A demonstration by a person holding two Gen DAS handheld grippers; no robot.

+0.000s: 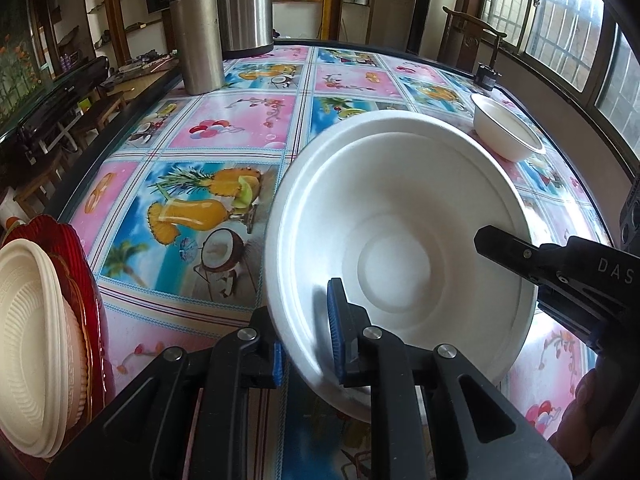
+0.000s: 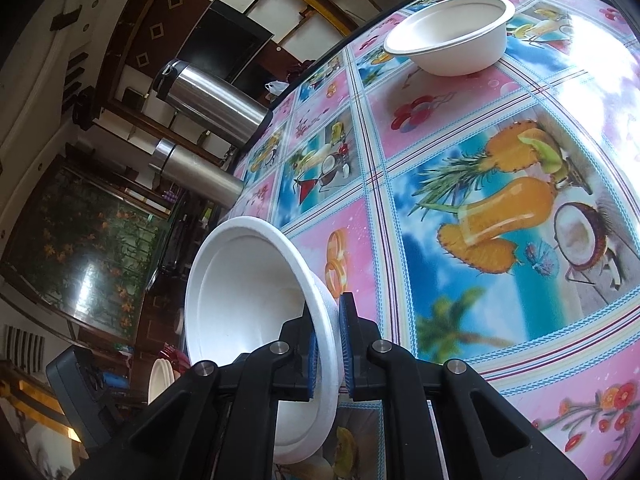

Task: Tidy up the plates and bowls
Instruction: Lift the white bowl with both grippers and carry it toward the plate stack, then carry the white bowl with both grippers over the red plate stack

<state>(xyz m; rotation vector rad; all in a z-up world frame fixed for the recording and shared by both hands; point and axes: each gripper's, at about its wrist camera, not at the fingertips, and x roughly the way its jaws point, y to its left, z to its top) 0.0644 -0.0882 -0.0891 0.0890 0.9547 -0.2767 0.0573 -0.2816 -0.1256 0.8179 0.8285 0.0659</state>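
Observation:
A white foam bowl (image 1: 400,220) hangs tilted above the table, its opening toward the left wrist camera. My left gripper (image 1: 306,344) is shut on its near rim, one blue pad inside and one outside. My right gripper (image 1: 516,272) clamps the bowl's right rim. In the right wrist view the same bowl (image 2: 240,280) sits between the blue pads of the right gripper (image 2: 328,344). A second white bowl (image 1: 508,128) (image 2: 452,36) stands upright on the table near the far right edge. Cream plates (image 1: 36,320) lie stacked on a red plate (image 1: 80,264) at the left.
Two steel flasks (image 1: 196,32) (image 1: 244,4) stand at the table's far left corner. The table (image 1: 224,128) carries a glossy fruit-print cloth. A wooden chair (image 1: 468,36) stands beyond the far edge. Windows run along the right wall.

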